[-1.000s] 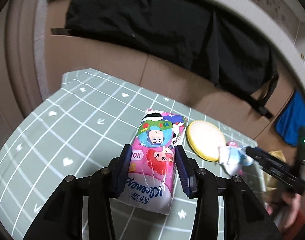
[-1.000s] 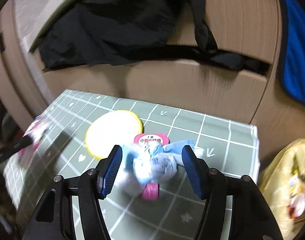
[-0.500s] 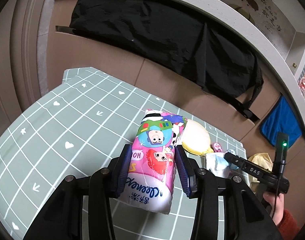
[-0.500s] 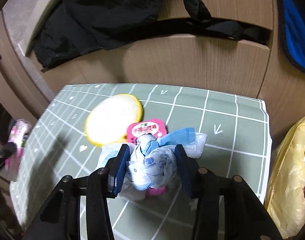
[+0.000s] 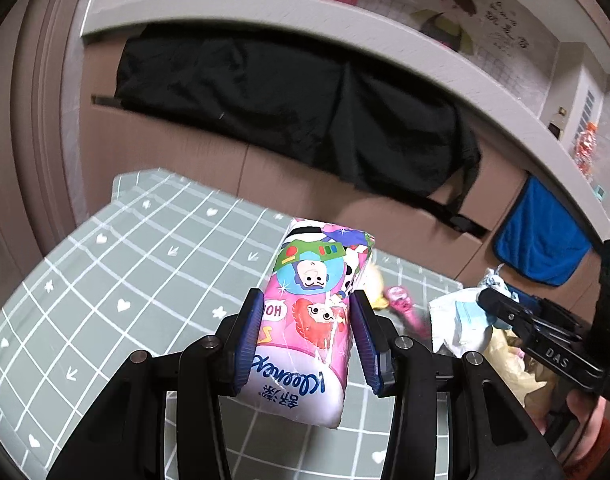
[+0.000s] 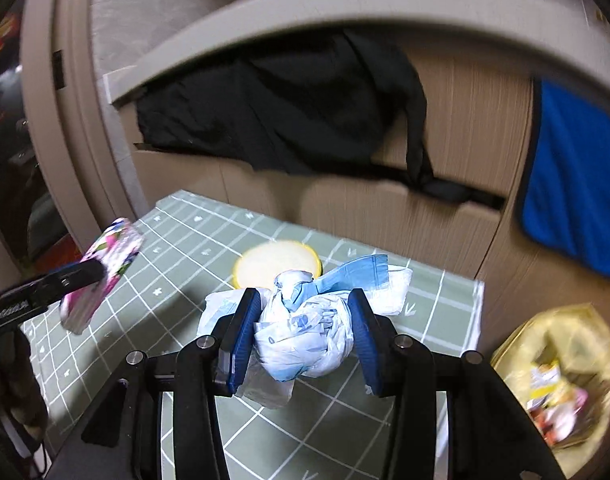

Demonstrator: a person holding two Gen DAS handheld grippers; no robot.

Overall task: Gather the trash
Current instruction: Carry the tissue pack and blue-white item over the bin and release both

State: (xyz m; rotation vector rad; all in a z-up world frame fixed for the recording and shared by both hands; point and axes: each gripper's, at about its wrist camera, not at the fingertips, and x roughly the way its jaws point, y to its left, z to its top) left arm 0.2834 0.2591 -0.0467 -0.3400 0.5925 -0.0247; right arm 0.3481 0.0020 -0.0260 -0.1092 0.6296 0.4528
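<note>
Tissue pack (image 5: pixel 311 316), pink with cartoon figures, sits pinched between the blue pads of the left gripper (image 5: pixel 307 344), raised clear of the green checked table cover (image 5: pixel 125 280). Both pads press flat on the pack's long sides, and its printed end points back toward the camera. From the right wrist view the same pack (image 6: pixel 103 276) shows at the left edge, tilted and blurred, gripped by the left tongs above the cover's near left part.

The right gripper (image 6: pixel 303 340) is clamped on a crumpled wad of white and blue wrapping (image 6: pixel 305 336); its jaws have just been closing, and the wad now fills the gap between them, bulging above and below the pads. A blue flap of the wad sticks out toward the far right. The wad appears lifted off the cover (image 6: pixel 437 304), though how far is hard to tell. In the left wrist view the right gripper (image 5: pixel 485 304) comes in from the right with that white and blue bundle (image 5: pixel 459 320) at its tip, and a hand (image 5: pixel 585 420) shows under it.

A round yellow lid (image 6: pixel 277 260) lies on the cover just beyond the wad. A small pink item (image 5: pixel 403 304) lies on the cover beside the tissue pack. A yellow trash bag (image 6: pixel 561 368) with wrappers inside stands off the cover's right edge. Behind the table a black garment (image 5: pixel 297 104) hangs over a wooden panel, and a blue cloth (image 6: pixel 577 168) hangs to its right.
</note>
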